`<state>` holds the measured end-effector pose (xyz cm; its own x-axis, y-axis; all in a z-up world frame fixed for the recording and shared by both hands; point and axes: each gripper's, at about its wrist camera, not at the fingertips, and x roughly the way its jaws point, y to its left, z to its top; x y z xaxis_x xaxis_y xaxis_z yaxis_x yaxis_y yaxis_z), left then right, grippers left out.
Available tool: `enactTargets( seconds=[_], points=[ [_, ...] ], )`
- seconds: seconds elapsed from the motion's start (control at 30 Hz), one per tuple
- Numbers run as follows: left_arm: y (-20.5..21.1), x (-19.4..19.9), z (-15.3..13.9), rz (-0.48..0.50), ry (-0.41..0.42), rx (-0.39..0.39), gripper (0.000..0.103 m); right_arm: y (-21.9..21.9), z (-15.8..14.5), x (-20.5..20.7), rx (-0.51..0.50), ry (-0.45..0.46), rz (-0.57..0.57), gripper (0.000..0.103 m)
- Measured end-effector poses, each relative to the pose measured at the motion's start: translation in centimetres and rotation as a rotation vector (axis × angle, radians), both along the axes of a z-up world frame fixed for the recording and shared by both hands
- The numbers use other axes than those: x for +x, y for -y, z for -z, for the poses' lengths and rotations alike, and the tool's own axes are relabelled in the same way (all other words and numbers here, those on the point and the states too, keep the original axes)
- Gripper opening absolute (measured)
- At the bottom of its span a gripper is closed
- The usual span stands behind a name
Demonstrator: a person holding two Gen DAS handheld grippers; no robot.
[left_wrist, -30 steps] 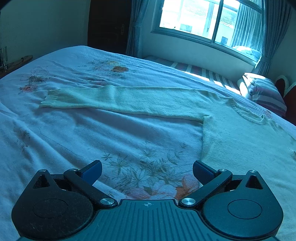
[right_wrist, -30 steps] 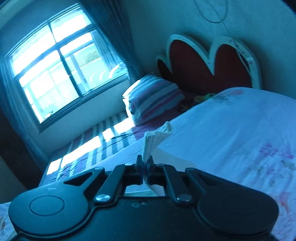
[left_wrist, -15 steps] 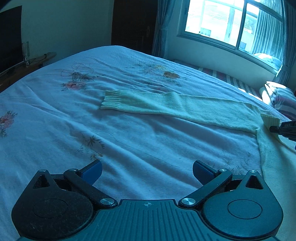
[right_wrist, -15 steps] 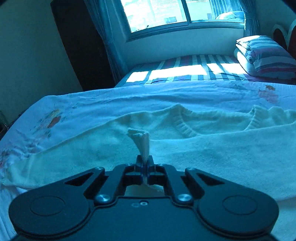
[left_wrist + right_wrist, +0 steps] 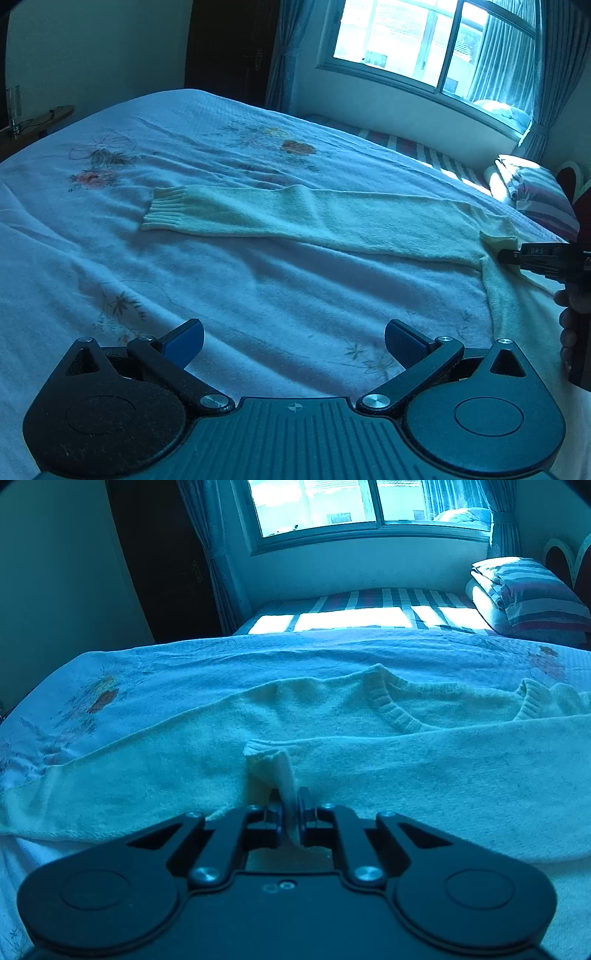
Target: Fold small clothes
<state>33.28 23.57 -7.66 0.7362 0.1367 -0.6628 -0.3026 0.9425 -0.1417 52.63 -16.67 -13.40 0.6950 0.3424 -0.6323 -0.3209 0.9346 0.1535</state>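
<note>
A pale yellow knit sweater (image 5: 332,221) lies flat on the bed, one long sleeve stretched left to its ribbed cuff (image 5: 162,210). My left gripper (image 5: 293,338) is open and empty, low over the bedspread in front of that sleeve. My right gripper (image 5: 291,812) is shut on the other sleeve's cuff (image 5: 273,764) and holds it over the sweater's body, near the neckline (image 5: 395,709). It also shows in the left wrist view (image 5: 532,254) at the right edge, by the sleeve's shoulder end.
The bed (image 5: 184,277) has a light floral bedspread. A striped pillow (image 5: 532,594) and folded bedding lie by the headboard. A window (image 5: 424,40) with curtains is behind the bed, a dark door (image 5: 225,48) to its left.
My right gripper has carried the cuff lower and further over the sweater's body. My left gripper has swung slightly right, so the stretched sleeve sits more centrally ahead.
</note>
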Motion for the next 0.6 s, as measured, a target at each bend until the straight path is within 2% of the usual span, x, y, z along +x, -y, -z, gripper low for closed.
enactTargets(
  seconds=[0.07, 0.1, 0.13, 0.2, 0.27, 0.33, 0.4, 0.53, 0.6],
  points=[
    [1.1, 1.4, -0.5, 0.028, 0.017, -0.030, 0.103, 0.4, -0.9, -0.9, 0.014, 0.032, 0.020, 0.027],
    [2.1, 2.4, -0.8, 0.045, 0.030, -0.042, 0.103, 1.1, -1.7, -1.7, 0.041, 0.065, 0.027, 0.037],
    [3.0, 3.4, -1.0, 0.064, 0.036, -0.049, 0.103, 2.3, -2.6, -2.8, 0.076, 0.099, 0.039, 0.039],
    [4.7, 5.4, -1.3, 0.116, 0.058, -0.064, 0.103, 4.6, -3.5, -4.0, 0.100, 0.103, 0.087, 0.035],
    [6.9, 8.0, -1.6, 0.187, 0.069, -0.113, 0.103, 8.6, -4.2, -5.3, 0.146, 0.096, 0.177, 0.036],
    [9.4, 10.8, -1.8, 0.242, 0.096, -0.172, 0.101, 12.0, -4.5, -6.3, 0.151, 0.094, 0.258, 0.035],
    [11.6, 13.2, -1.7, 0.286, 0.087, -0.202, 0.067, 15.3, -4.7, -7.2, 0.156, 0.093, 0.321, 0.035],
    [16.2, 17.1, -0.4, 0.332, 0.052, -0.313, 0.062, 19.9, -4.8, -8.5, 0.154, 0.098, 0.391, 0.035],
    [17.3, 18.3, 0.6, 0.335, 0.016, -0.387, 0.049, 21.3, -4.6, -8.7, 0.157, 0.098, 0.409, 0.035]
  ],
)
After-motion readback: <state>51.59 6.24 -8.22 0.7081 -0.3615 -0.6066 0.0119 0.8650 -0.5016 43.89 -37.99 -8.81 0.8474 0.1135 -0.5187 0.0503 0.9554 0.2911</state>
